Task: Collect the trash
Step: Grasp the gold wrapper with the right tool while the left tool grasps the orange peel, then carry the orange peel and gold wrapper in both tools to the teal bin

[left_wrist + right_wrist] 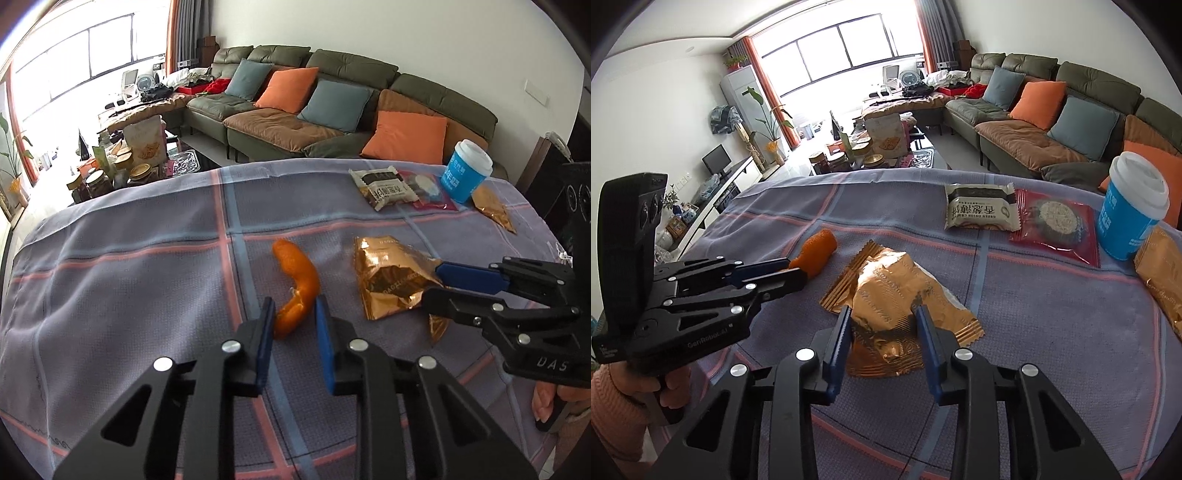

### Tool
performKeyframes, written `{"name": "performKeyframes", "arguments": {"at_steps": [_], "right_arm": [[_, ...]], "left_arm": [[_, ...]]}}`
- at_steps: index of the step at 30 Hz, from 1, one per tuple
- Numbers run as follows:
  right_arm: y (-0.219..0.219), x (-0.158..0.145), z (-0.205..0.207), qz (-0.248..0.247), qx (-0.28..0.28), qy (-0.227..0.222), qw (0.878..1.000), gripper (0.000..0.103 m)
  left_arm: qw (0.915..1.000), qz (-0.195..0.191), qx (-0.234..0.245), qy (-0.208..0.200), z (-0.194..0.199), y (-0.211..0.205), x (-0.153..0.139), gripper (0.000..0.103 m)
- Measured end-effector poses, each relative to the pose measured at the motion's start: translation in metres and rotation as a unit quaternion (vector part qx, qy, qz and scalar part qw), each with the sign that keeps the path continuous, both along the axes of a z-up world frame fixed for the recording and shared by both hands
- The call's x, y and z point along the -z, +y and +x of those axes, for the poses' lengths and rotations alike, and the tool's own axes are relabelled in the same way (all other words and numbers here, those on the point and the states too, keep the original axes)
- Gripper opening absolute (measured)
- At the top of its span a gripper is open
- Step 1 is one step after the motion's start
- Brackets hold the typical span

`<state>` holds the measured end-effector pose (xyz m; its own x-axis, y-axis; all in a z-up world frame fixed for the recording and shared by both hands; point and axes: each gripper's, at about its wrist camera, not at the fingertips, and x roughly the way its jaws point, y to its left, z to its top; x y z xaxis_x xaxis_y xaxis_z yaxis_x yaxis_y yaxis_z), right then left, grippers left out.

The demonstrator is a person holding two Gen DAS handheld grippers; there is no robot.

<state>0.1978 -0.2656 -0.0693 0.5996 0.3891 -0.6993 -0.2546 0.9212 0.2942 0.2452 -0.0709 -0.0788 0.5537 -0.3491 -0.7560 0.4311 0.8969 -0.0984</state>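
An orange peel [298,286] lies on the plaid tablecloth [129,280]. My left gripper [294,308] is open, its jaws on either side of the peel's near end. The peel [816,253] also shows in the right wrist view at the left gripper's tips [796,269]. A crumpled gold foil wrapper [897,302] lies mid-table. My right gripper [882,314] is open, its jaws astride the wrapper's near part. In the left wrist view the wrapper [391,280] sits between the right gripper's fingers [436,282].
At the far right of the table stand a blue paper cup with white lid [1130,218], a white snack packet [980,208], a red biscuit packet [1058,225] and another gold wrapper [1161,273]. A sofa [332,107] and a cluttered coffee table [125,162] stand beyond.
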Motion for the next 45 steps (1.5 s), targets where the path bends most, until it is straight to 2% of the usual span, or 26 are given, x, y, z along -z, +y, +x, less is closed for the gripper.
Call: {"name": "performKeyframes", "arguments": {"at_steps": [12, 20, 22, 23, 24, 25, 29, 31, 33, 45], "right_arm": [[-0.007, -0.01, -0.013, 0.028, -0.006, -0.012, 1.0, 0.032], [-0.005, -0.013, -0.03, 0.043, -0.018, -0.015, 0.999, 0.032], [-0.003, -0.012, -0.033, 0.046, -0.021, -0.013, 0.999, 0.032], [-0.001, -0.011, -0.034, 0.046, -0.023, -0.013, 0.999, 0.032], [-0.001, -0.011, -0.035, 0.047, -0.023, -0.013, 0.999, 0.032], [0.0, -0.01, -0.037, 0.05, -0.024, -0.012, 0.998, 0.032], [0.003, -0.009, -0.041, 0.056, -0.025, -0.01, 0.998, 0.032], [0.004, -0.009, -0.042, 0.058, -0.026, -0.012, 0.998, 0.032], [0.006, -0.01, -0.044, 0.06, -0.026, -0.014, 0.998, 0.032], [0.013, -0.015, -0.055, 0.07, -0.033, -0.024, 0.997, 0.032]], "left_arm": [[0.9996, -0.021, 0.004, -0.02, -0.033, 0.013, -0.011, 0.011], [0.9993, -0.035, 0.014, -0.006, -0.078, 0.036, -0.009, 0.012], [0.9994, -0.028, 0.019, -0.002, -0.087, 0.038, -0.006, 0.016], [0.9996, -0.025, 0.016, 0.0, -0.089, 0.038, -0.004, 0.023], [0.9996, -0.023, 0.015, 0.008, -0.091, 0.039, -0.002, 0.042], [0.9994, -0.027, 0.016, 0.017, -0.092, 0.04, 0.001, 0.047], [0.9994, -0.025, 0.02, 0.009, -0.097, 0.038, 0.001, 0.044], [0.9992, -0.03, 0.022, 0.011, -0.097, 0.037, 0.002, 0.031], [0.9991, -0.031, 0.02, 0.019, -0.093, 0.036, 0.004, 0.011], [0.9979, -0.064, -0.004, 0.011, -0.105, 0.052, -0.002, 0.009]]}}
